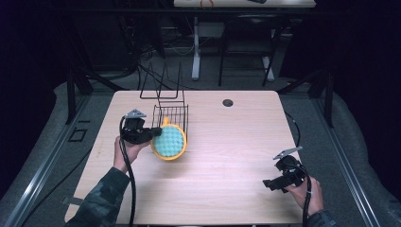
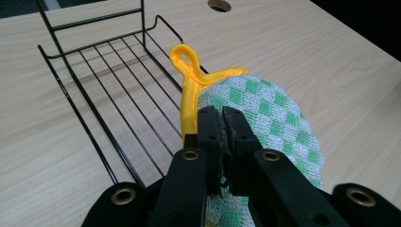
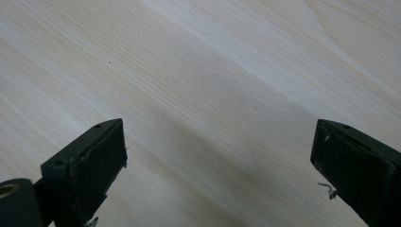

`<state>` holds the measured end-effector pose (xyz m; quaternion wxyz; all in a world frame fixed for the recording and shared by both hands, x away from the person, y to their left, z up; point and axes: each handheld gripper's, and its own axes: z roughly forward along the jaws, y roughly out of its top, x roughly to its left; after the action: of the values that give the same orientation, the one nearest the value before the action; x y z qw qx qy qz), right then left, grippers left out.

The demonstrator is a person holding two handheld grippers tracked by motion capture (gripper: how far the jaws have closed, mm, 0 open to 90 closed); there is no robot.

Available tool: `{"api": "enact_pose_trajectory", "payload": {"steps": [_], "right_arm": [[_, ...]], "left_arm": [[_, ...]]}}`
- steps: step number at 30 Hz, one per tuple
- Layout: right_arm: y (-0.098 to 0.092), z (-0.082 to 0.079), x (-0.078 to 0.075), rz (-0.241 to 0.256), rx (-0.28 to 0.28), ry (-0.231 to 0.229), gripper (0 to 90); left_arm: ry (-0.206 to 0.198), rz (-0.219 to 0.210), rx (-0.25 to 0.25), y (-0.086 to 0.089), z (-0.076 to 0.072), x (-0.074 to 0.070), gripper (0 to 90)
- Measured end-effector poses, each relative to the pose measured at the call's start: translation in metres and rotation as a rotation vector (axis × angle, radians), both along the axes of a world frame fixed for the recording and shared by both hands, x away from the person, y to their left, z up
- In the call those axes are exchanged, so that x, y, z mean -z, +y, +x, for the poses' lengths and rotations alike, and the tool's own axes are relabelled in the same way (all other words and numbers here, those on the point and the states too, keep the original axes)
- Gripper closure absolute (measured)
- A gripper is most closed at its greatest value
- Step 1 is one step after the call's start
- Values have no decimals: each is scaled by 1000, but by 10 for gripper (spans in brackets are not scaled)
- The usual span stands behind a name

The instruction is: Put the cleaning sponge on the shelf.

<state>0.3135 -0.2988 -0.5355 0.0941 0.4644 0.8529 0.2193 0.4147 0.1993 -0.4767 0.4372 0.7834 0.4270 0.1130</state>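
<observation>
Right gripper [image 1: 274, 183]: nearest the person, low over bare table [image 1: 227, 161], jaws spread wide, holding nothing.
Left gripper [image 1: 156, 134]: farther in on the left, jaws pinched tight on the pot holder's edge.
Pot holder [image 1: 169, 142]: round, green-checked with yellow trim, lifted and tilted, just in front of the wire rack.
Wire rack [image 1: 168, 111]: black, standing on the table beyond the pot holder.
</observation>
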Motion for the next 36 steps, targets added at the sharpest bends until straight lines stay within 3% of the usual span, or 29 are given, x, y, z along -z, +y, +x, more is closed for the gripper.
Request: {"api": "enact_pose_trajectory", "payload": {"steps": [8,18,36], "right_arm": [[0,0,0,1,-1,3,37],[0,0,0,0,1,3,37],[0,1,1,-3,1,3,37]], "left_arm": [[-8,0,-35,9,11,4,868],[-18,-37,-75,18,23,5,868],[-40,-49,-126,21,49,13,868]]}}
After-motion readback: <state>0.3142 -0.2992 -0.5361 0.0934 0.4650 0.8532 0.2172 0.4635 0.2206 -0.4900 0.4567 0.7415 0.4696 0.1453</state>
